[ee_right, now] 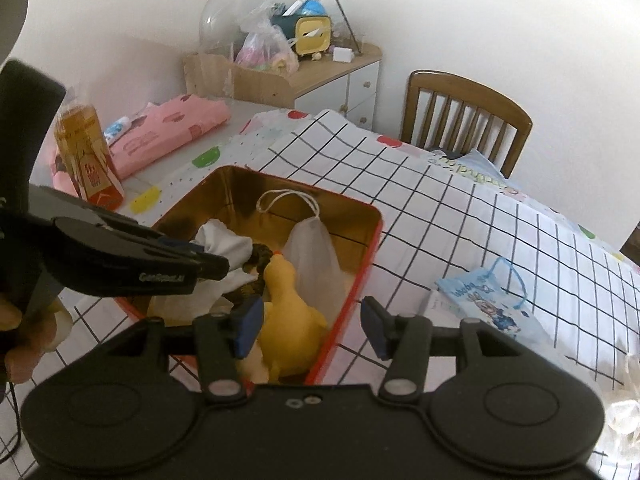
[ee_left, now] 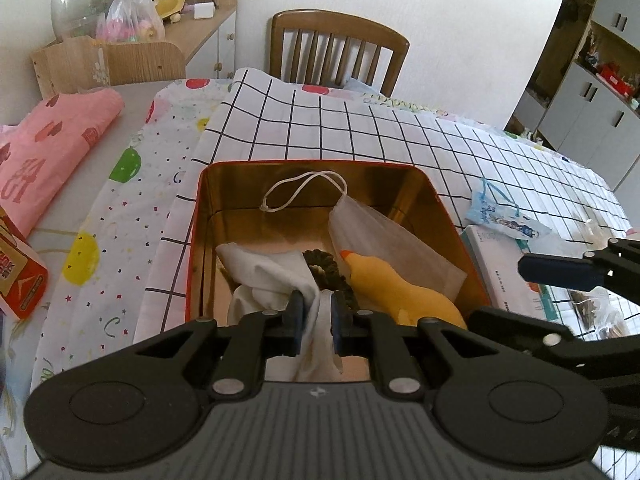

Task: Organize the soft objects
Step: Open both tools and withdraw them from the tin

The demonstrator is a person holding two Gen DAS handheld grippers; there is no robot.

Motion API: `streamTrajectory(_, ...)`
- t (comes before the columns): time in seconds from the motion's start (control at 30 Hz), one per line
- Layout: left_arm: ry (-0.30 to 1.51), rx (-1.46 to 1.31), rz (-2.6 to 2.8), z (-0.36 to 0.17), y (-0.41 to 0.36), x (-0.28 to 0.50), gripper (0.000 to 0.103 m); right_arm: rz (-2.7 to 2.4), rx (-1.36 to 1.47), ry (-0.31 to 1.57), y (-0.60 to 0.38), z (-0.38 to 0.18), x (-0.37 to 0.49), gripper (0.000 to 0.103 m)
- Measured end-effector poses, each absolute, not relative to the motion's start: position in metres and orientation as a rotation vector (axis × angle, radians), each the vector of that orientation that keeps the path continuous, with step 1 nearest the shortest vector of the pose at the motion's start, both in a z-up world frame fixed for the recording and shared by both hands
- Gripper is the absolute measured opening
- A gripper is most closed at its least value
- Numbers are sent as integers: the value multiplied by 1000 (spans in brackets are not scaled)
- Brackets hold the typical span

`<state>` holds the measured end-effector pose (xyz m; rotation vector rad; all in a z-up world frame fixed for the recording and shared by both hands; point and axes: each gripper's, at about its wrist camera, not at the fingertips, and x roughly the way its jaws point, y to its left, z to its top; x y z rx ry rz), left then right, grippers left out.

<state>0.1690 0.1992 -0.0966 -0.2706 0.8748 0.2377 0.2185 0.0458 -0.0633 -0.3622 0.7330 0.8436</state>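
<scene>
Four soft things lay in the red tin [ee_left: 192, 240]: a white cloth [ee_left: 272, 276], a face mask [ee_left: 384, 240], a yellow duck toy [ee_right: 292, 312] and a dark scrunchie [ee_left: 324, 268]. The left gripper [ee_left: 316, 320] had its jaws clenched on the cloth inside the tin, while the right gripper [ee_right: 312, 326] stood released above the duck. Next, I think, the cloth needs letting go, then the blue printed mask [ee_right: 488, 300] on the worktop [ee_right: 440, 216] needs fetching.

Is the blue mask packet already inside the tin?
No. In the right wrist view the blue mask packet lies on the checked cloth, outside the tin.
</scene>
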Motion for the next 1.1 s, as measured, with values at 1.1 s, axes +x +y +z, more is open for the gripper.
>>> streamTrajectory(1.1, 694, -263, 126, -25, 88, 132, 14, 800, -120, 640, -153, 2, 201, 64)
